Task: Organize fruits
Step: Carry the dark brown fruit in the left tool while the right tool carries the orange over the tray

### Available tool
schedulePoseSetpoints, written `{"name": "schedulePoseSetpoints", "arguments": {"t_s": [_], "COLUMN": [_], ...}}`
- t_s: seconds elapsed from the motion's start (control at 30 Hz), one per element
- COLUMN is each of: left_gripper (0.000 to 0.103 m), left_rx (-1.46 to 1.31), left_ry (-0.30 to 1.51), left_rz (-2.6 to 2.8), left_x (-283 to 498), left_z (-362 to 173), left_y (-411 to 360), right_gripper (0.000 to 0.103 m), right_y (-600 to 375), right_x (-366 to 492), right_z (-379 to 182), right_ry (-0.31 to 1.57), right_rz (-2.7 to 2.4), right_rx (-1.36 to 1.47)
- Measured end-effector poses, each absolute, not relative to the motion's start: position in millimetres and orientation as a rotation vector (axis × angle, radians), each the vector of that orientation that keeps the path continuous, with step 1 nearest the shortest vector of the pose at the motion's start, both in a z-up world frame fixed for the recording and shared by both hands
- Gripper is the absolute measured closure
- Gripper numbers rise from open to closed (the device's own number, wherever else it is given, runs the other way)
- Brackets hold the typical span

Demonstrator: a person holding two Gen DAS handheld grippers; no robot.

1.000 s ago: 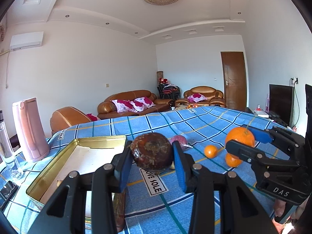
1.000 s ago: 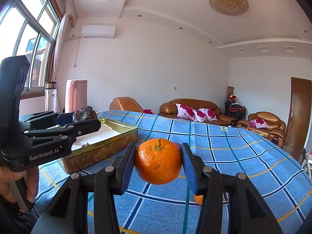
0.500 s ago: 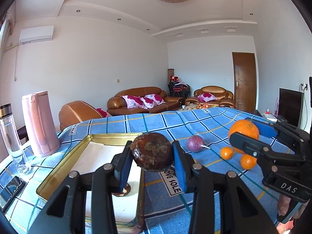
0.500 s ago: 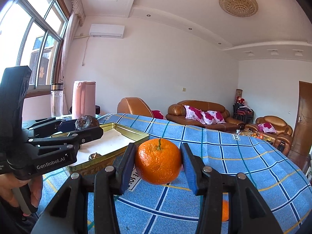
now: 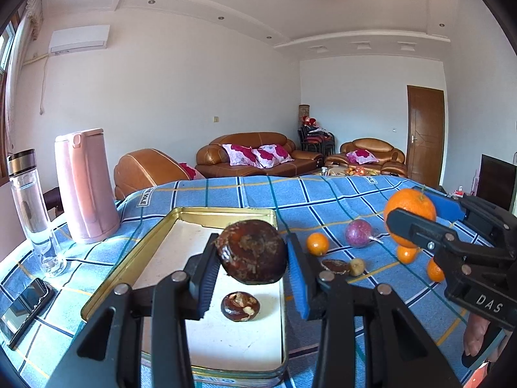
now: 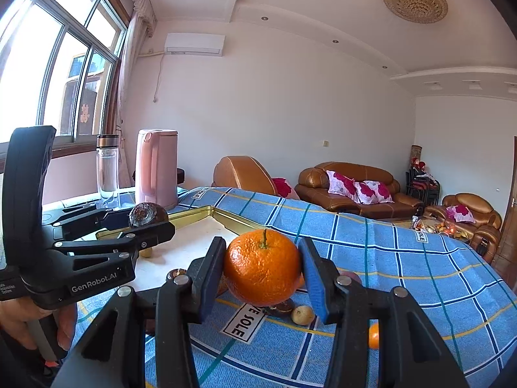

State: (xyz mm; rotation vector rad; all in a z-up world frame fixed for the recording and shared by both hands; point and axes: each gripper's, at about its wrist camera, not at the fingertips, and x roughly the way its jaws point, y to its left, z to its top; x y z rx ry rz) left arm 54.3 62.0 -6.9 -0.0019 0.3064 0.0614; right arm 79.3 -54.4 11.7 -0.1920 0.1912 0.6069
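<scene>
My left gripper (image 5: 253, 255) is shut on a dark brown wrinkled fruit (image 5: 252, 251) and holds it above the gold-rimmed tin tray (image 5: 226, 215). A smaller brown fruit (image 5: 240, 306) lies in the tray below it. My right gripper (image 6: 263, 266) is shut on a large orange (image 6: 262, 266), held above the blue checked cloth beside the tray (image 6: 226, 216). The right gripper (image 5: 420, 216) with its orange (image 5: 408, 207) also shows at the right of the left wrist view. The left gripper (image 6: 148, 216) shows at the left of the right wrist view.
On the cloth lie small oranges (image 5: 317, 243), a purple fruit (image 5: 358, 232), a flat brown fruit (image 5: 336, 265) and a small yellowish fruit (image 5: 356, 266). A pink kettle (image 5: 84, 187), a glass bottle (image 5: 32, 210) and a phone (image 5: 24, 310) stand left of the tray.
Both grippers have moved left with their fruits. The brown fruit now hangs over the tray's inside, and the small fruit in the tray has come into view.
</scene>
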Motion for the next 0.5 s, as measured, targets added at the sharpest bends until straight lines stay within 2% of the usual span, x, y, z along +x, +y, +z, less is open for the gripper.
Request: {"name": "schedulePoseSetpoints", "arguments": {"t_s": [0.5], "left_gripper": [0.062], "left_rx": [-0.069], "left_ry": [0.349], "left_rz": [0.137], "left_x": [58.2], "left_z": [-13.5], "left_y": [116.6], "right_gripper": [0.055], "right_y": [-6.9], "right_x": [94.6], "right_z": [11.4], "right_ry": [0.214], "right_rz": [0.682], "right_rx": [-0.215]}}
